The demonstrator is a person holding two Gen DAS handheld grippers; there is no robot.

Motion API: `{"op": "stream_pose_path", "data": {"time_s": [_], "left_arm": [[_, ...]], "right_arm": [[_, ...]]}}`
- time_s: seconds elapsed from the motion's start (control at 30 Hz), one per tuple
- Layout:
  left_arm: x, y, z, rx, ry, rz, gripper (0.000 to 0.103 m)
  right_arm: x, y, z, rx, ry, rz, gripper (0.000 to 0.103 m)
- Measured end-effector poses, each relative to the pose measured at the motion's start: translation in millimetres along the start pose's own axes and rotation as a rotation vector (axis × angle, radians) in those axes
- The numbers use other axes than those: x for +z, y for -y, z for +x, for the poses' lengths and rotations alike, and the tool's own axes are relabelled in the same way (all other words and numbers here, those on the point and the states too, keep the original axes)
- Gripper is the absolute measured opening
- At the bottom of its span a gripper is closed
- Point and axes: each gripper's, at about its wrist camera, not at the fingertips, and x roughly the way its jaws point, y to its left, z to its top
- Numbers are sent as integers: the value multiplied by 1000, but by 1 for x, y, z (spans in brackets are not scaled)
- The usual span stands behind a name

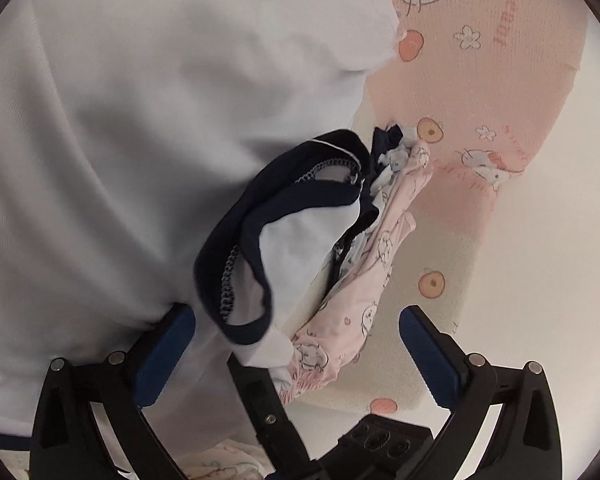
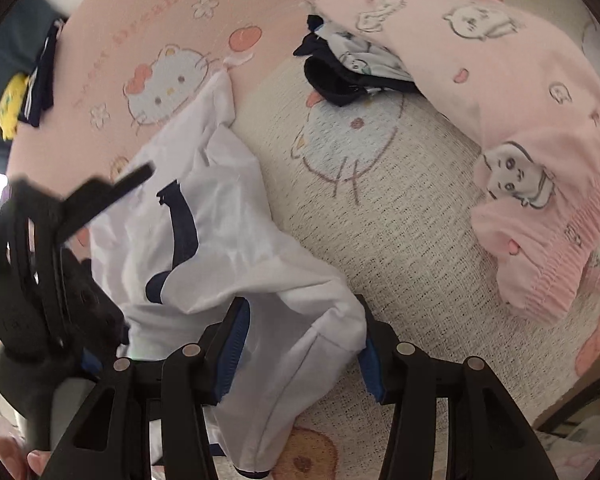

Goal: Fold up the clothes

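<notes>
While my right gripper (image 2: 300, 344) clamped the white shirt (image 2: 220, 240) over the cartoon-print blanket (image 2: 380, 208), my left gripper (image 1: 296, 344) stood open near pink pajamas (image 1: 380, 264).

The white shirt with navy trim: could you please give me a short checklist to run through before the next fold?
1. Right gripper on the white shirt with navy trim: ok, cloth sits between its fingers.
2. Left gripper closed on the shirt: not ok, fingers spread wide.
3. Shirt flat: not ok, rumpled and partly lifted.
4. Navy collar visible: ok.
5. Pink cartoon-print garment clear of the shirt: cannot tell, views disagree.
6. Pink and cream cartoon-print blanket free beside the shirt: ok.
</notes>
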Motion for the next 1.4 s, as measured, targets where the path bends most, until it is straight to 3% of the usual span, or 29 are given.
{"op": "stream_pose_path", "data": {"time_s": [0.1,0.27,0.47,0.57,0.6,0.7,0.8,0.97,1.1,1.13,1.2,1.23,1.27,1.3,1.4], "left_arm": [[-6,-4,-3,-10,42,-17,102],[-17,11,-12,67,126,55,76],[-20,30,-14,81,191,190,71],[-16,12,-3,131,189,168,69],[-16,5,-2,99,199,164,66],[-16,-5,-2,44,207,169,67],[-19,1,3,51,182,222,71],[-22,10,11,63,140,310,94],[-23,12,15,85,131,319,93],[-21,12,15,96,121,311,91],[-17,8,10,144,120,265,71],[-14,6,8,168,120,241,45],[-12,1,3,181,114,216,26],[-10,-5,-2,194,107,191,21],[-4,-18,-9,140,93,135,14]], "right_arm": [[0,10,-2,52,8,59,50],[-4,27,-4,151,18,180,49],[-5,22,-8,122,14,157,49],[-4,22,-8,118,14,160,49],[-4,21,-8,118,14,162,49],[-4,21,-7,119,13,165,50],[-5,21,-7,121,13,173,50],[-8,28,-7,145,12,204,49],[-13,35,-12,155,11,208,49],[-13,35,-12,151,10,202,49],[-11,32,-11,139,7,186,49],[-10,30,-10,132,7,176,49],[-9,27,-9,120,7,159,49],[-7,24,-8,106,6,139,49],[-2,13,-5,51,-2,67,49]]}}
